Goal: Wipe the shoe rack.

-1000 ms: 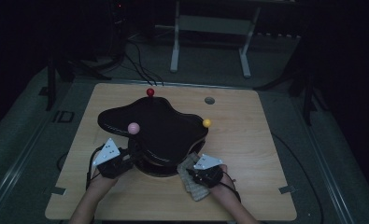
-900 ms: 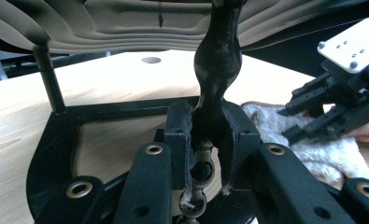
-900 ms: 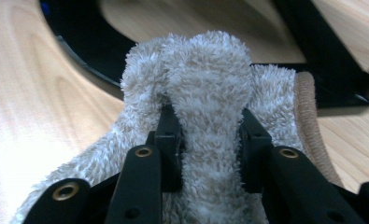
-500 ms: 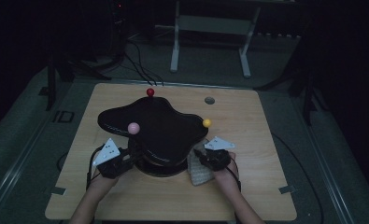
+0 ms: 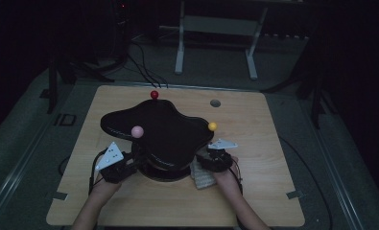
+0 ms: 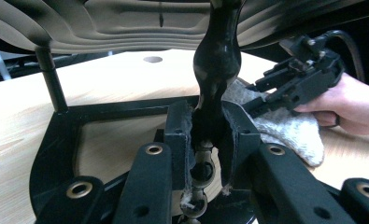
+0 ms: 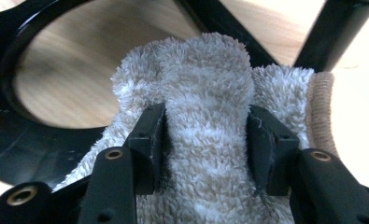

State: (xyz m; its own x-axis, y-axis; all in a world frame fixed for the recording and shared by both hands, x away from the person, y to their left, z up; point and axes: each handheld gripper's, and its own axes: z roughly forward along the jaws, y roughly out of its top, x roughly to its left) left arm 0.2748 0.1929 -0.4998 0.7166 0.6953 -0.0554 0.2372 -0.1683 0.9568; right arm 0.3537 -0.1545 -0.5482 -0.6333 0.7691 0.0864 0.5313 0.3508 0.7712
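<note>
- The big black wavy-topped stand sits in the middle of the pale wooden table, with a red ball, a pink ball and a yellow ball on its tips
- The left gripper is clamped tight on the stand's shiny black middle pole, low down near the stand's foot ring, to keep the stand from moving
- The fluffy grey cloth lies at the near right of the stand, touching its foot
- The right gripper has just been opening its jaws, and a fold of the cloth bulges up between them; the pads touch the cloth but seem loose now
- I think this is the wiping step, and the right gripper is getting a new hold
- Next it should squeeze the cloth again and rub the stand
- The wavy top hangs low over the cloth, so there is little room above; there is more room to the right of the stand
</note>
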